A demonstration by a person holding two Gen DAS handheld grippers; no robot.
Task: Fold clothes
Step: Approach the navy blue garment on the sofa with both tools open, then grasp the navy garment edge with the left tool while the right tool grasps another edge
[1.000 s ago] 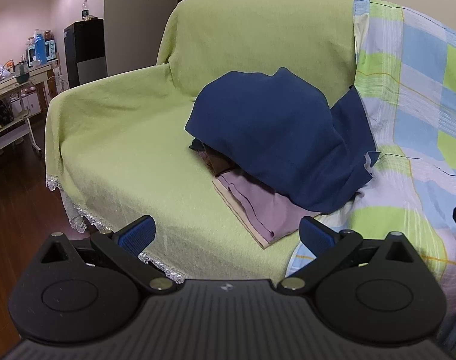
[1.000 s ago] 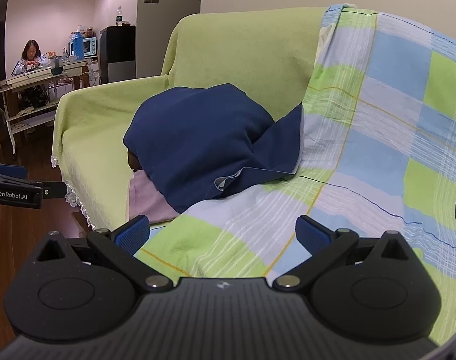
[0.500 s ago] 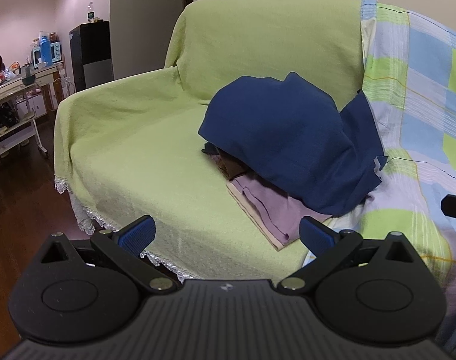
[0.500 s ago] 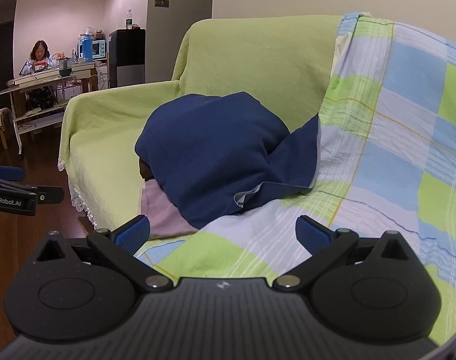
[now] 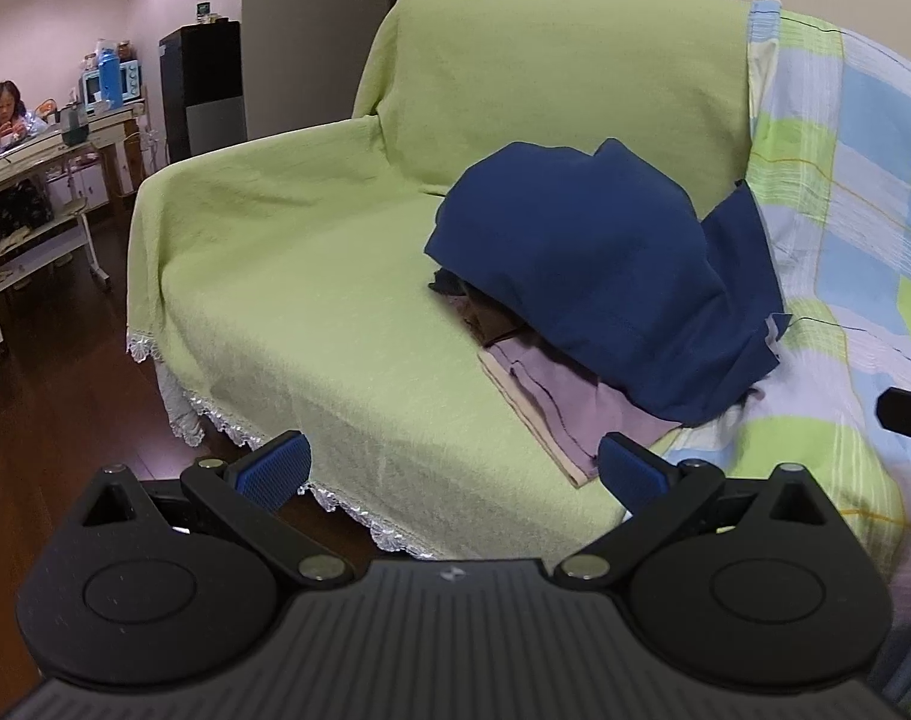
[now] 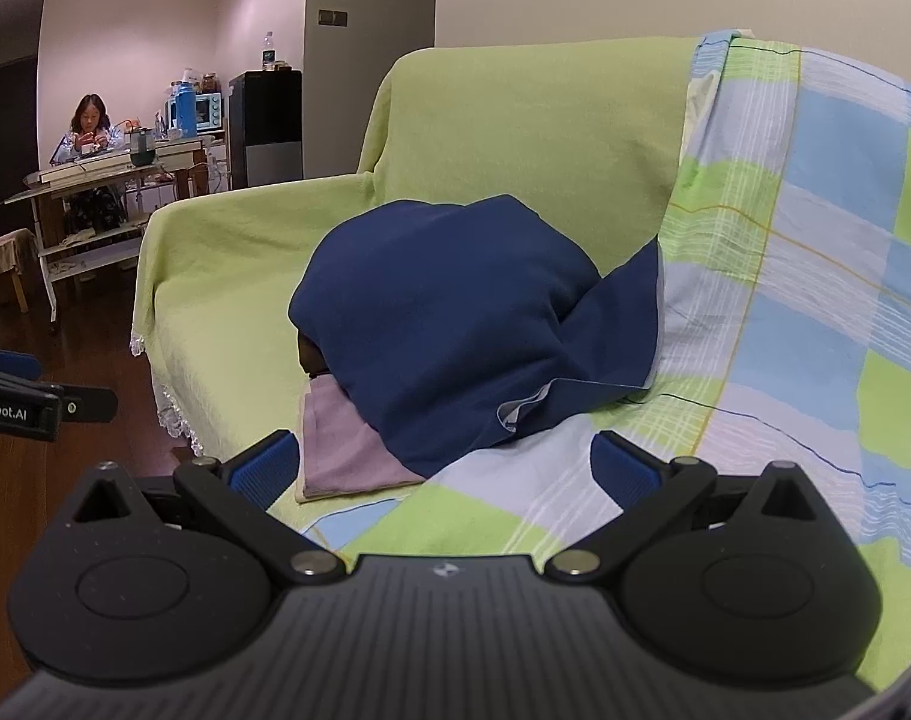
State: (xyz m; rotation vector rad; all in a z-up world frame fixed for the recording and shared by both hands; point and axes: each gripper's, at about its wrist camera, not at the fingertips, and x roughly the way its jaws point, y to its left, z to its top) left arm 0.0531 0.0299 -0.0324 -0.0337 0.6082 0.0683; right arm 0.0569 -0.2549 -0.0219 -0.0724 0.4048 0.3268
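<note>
We've drifted a bit left, sofa cover [image 5: 311, 276] now fills more view. Both claws, left gripper [image 5: 452, 471] and right gripper [image 6: 440, 462], gape empty; rumpled navy garment [image 5: 599, 294] ahead, over the flat mauve pieces [image 5: 569, 402].

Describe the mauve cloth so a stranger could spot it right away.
Find the sofa under its lime-green cover. Near the seat's front edge, a navy cloth is heaped up. The mauve cloth sticks out flat from beneath it, the only pale purple piece there.

Two matte-black claws: left claw [image 5: 452, 473], right claw [image 6: 442, 461], ribbed blue pads [image 5: 273, 470], silver pivot screws.
</note>
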